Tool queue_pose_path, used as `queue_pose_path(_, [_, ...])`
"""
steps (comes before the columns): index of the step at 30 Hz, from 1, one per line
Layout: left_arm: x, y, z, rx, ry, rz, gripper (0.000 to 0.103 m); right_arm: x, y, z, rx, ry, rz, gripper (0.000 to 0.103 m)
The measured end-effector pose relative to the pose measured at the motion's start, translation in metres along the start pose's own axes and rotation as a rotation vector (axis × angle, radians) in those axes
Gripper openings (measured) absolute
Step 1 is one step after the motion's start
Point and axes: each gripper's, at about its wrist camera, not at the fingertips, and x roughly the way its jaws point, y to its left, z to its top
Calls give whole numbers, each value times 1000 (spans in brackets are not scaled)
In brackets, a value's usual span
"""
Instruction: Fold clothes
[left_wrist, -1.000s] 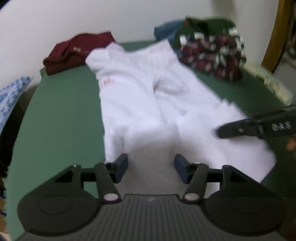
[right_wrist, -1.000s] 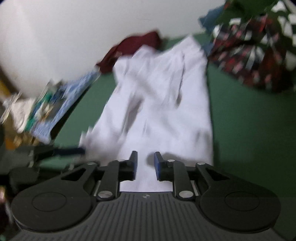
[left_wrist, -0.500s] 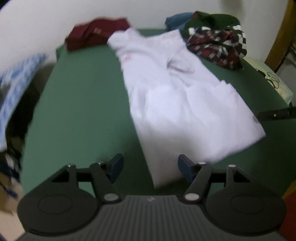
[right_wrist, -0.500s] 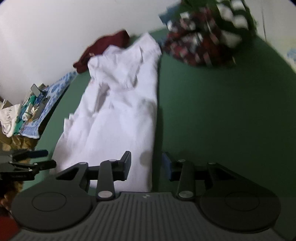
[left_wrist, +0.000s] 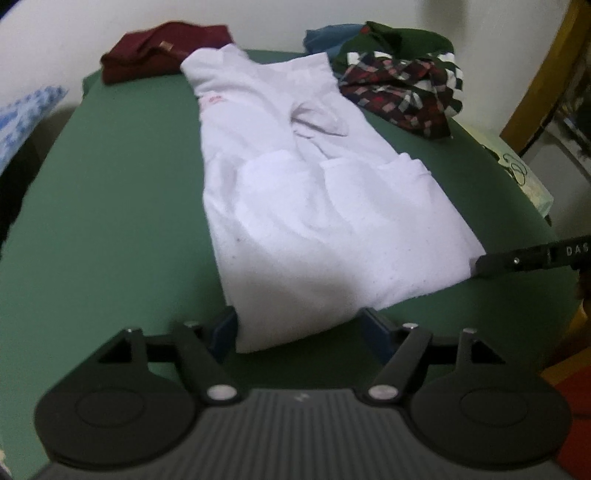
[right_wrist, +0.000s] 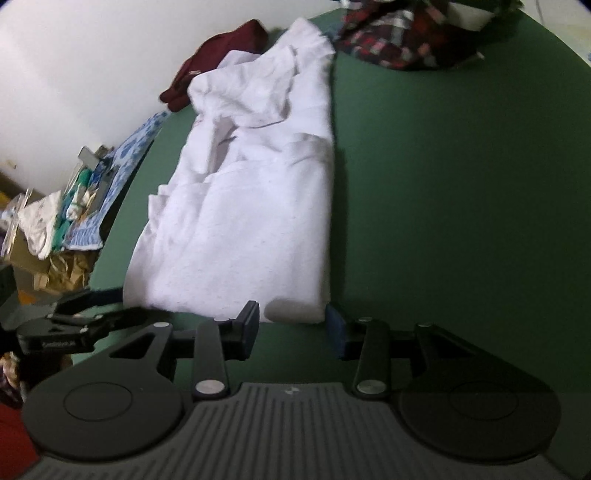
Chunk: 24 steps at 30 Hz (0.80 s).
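A white garment (left_wrist: 303, 192) lies lengthwise on the green table (left_wrist: 110, 221), folded into a long strip. My left gripper (left_wrist: 299, 332) sits at its near left corner. Its jaws are opening, and the cloth corner lies loose between the pads without being pressed. The right wrist view shows the same garment (right_wrist: 251, 206). There my right gripper (right_wrist: 291, 328) stands at the near right corner, jaws opening, with the folded edge just ahead of the pads and untouched. Each gripper shows in the other's view: right gripper (left_wrist: 491, 263), left gripper (right_wrist: 85, 306).
A maroon garment (left_wrist: 162, 48) lies folded at the far left. A plaid and dark green pile (left_wrist: 402, 92) with a blue piece (left_wrist: 325, 37) sits far right. Blue-patterned cloth (right_wrist: 122, 162) and clutter (right_wrist: 55, 221) lie off the table's left edge. A wall stands behind.
Both grippers have drawn back to the garment's near end. The right jaws went from nearly shut to open and the left jaws widened. The garment now lies flat on the table.
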Motion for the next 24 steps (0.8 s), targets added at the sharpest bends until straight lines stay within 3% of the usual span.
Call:
queue_pose_path(2, [0,-1,-1,3,-18,6,68,1,2,-2,-13,-24,-21,42])
queue_pose_path(4, [-3,7,-1,-51,-34,11,58,1,2,-3,-15,-44,-42,25])
queue_pose_path(5, [-5,11,-1,-71,-37,15,47,1,1,-3,-7,-46,-48,13])
queue_pose_path(9, [-6,19,4,-95,-25,25,9,1,-4,-2,28,-53,-51,6])
queue_pose_path(12, [-11,15,10,-90,-36,26,2,-3,-8,4,79,-74,-12,6])
queue_pose_path(17, [-24,14,15,-100,-59,21,1,-17,-6,12,106,-101,35,5])
queue_pose_path(24, [-44,9,10,-86,-47,-8,0,-32,-7,2,85,-74,38,5])
